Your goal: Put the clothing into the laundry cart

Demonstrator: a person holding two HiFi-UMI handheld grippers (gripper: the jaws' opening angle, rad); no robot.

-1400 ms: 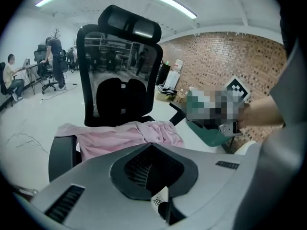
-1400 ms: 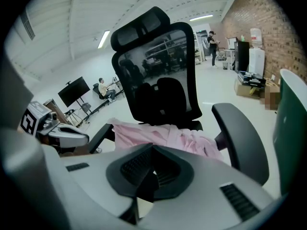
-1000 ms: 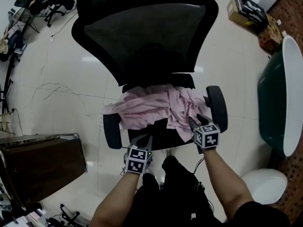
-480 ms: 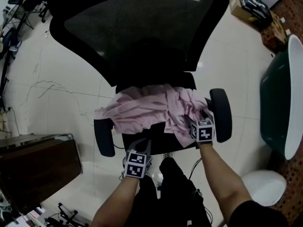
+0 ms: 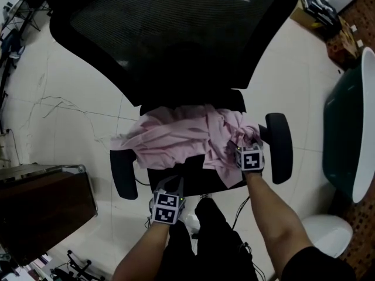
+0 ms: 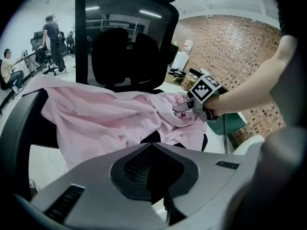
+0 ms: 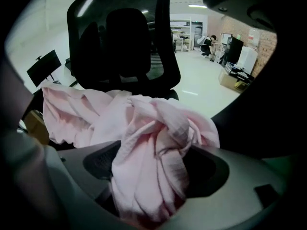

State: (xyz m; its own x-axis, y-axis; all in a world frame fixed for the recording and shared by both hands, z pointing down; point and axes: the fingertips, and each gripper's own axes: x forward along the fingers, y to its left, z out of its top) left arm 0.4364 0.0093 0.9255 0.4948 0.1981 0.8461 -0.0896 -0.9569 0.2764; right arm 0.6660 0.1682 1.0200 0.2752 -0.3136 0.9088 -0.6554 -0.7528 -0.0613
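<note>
A crumpled pink garment (image 5: 176, 136) lies across the seat of a black mesh office chair (image 5: 176, 34). My right gripper (image 5: 246, 140) is at the garment's right end, beside the right armrest (image 5: 280, 148). Its jaws stand wide apart, and a bunched fold of the pink garment (image 7: 144, 147) lies between them without being pinched. The left gripper view shows the right gripper (image 6: 184, 107) resting on the garment (image 6: 96, 119). My left gripper (image 5: 170, 183) hangs open and empty just in front of the seat edge. A dark green tub with a white rim (image 5: 366, 127) stands to the right.
The chair's left armrest (image 5: 122, 171) juts out beside my left gripper. A brown wooden box (image 5: 41, 209) sits on the floor at the lower left. Cardboard boxes (image 5: 319, 10) lie at the top right. A white rounded object (image 5: 319, 236) is near my right forearm.
My right gripper has moved forward onto the garment's right end. My left gripper has stayed near the seat's front edge. The view has shifted closer to the chair.
</note>
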